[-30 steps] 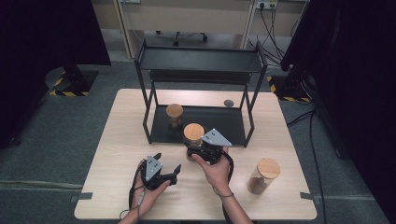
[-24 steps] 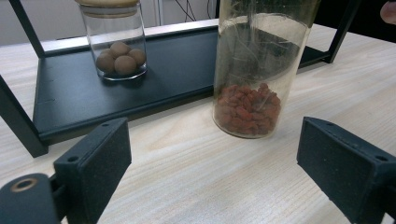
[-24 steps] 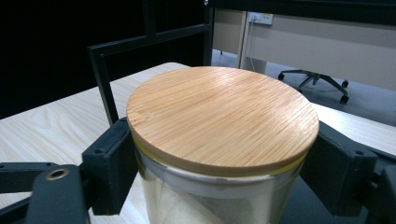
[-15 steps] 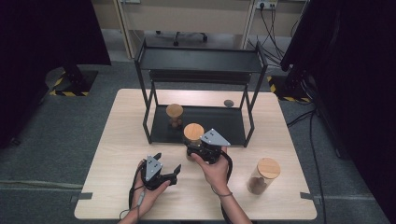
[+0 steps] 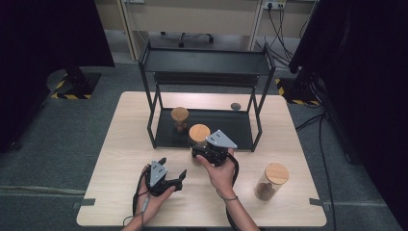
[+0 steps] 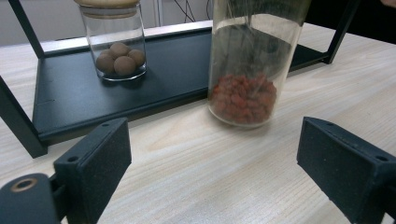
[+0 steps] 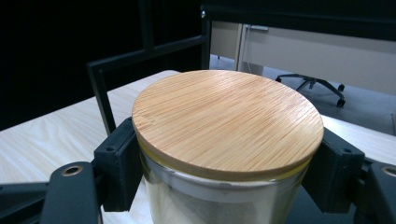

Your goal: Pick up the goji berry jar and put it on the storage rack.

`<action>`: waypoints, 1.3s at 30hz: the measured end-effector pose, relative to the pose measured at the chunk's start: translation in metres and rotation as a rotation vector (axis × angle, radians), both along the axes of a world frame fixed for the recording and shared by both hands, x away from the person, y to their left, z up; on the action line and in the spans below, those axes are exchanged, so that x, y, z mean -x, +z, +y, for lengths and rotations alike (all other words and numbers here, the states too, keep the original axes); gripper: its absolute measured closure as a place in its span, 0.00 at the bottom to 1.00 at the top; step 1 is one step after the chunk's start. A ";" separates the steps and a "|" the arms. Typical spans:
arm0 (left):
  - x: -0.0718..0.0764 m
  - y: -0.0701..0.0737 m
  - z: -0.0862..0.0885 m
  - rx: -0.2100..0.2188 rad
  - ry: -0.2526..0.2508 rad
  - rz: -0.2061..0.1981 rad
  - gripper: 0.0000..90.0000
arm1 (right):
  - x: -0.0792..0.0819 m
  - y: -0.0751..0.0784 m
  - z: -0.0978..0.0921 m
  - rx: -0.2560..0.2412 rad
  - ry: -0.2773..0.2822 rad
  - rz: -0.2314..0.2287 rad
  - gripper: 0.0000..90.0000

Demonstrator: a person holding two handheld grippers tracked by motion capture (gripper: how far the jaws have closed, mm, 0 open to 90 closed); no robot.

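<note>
A tall glass jar with a round wooden lid and red berries at its bottom stands upright just in front of the black rack's lower tray. My right gripper is shut on it just under the lid, one jaw on each side. I cannot tell whether its base touches the table. My left gripper rests low near the table's front, open and with nothing between its fingers, pointing at the jar.
A shorter lidded jar of brown balls sits on the rack's lower tray. Another lidded jar stands at the front right of the table. A small dark object lies behind the rack.
</note>
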State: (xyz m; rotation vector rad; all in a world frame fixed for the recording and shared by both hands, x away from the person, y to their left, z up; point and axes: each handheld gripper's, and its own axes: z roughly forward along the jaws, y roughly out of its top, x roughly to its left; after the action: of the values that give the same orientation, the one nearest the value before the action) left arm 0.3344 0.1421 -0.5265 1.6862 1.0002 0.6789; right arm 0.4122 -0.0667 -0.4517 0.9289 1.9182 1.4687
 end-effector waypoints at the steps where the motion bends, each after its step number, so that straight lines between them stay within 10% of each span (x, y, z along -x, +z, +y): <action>1: 0.000 0.000 0.000 0.000 0.000 0.000 0.11 | -0.001 0.002 0.000 -0.003 -0.002 -0.001 0.28; 39: 0.001 0.000 0.000 -0.005 -0.004 -0.007 0.11 | -0.047 0.033 -0.003 -0.021 -0.076 -0.006 0.28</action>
State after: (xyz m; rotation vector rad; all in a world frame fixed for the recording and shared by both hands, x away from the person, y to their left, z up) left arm 0.3338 0.1417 -0.5265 1.6887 0.9906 0.6845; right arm 0.4597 -0.0698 -0.4185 0.9948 1.8462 1.4483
